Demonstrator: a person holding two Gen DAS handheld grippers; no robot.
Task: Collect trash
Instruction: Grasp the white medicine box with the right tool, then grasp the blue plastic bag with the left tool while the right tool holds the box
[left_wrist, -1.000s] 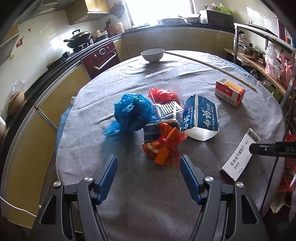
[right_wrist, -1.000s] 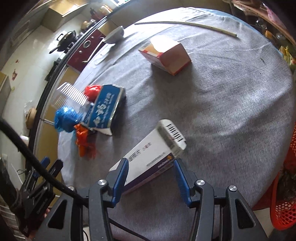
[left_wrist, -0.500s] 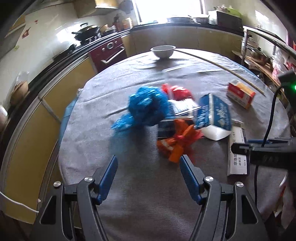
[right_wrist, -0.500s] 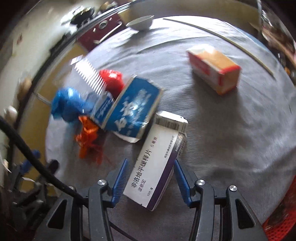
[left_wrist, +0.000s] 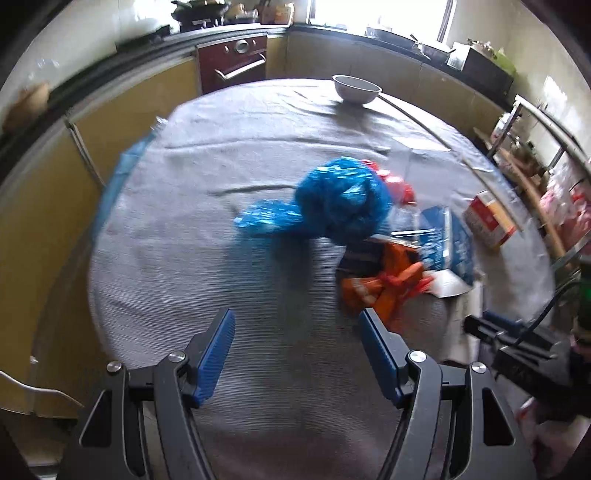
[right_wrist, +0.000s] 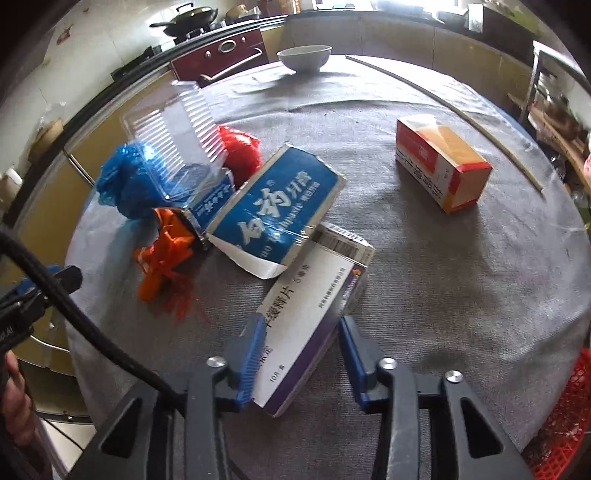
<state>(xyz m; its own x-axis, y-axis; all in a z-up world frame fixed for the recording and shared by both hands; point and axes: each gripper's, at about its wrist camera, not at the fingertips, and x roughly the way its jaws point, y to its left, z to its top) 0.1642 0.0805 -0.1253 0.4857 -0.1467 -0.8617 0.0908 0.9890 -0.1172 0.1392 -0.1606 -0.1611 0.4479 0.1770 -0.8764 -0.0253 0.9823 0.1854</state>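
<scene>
Right tool (right_wrist: 301, 349) closing around medicine box (right_wrist: 310, 317); left tool (left_wrist: 295, 350) half-open, empty

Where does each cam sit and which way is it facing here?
Left wrist: on the left gripper, looking steeply down across the grey table at the blue bag; its empty blue fingers show.
Right wrist: on the right gripper, looking down at the white medicine box between its closing fingers.
Shared: white bowl, orange wrapper, each other's gripper.

Left tongs (left_wrist: 295, 354) agape over grey tablecloth (left_wrist: 207, 258); blue bag (left_wrist: 340, 199) beyond.
</scene>
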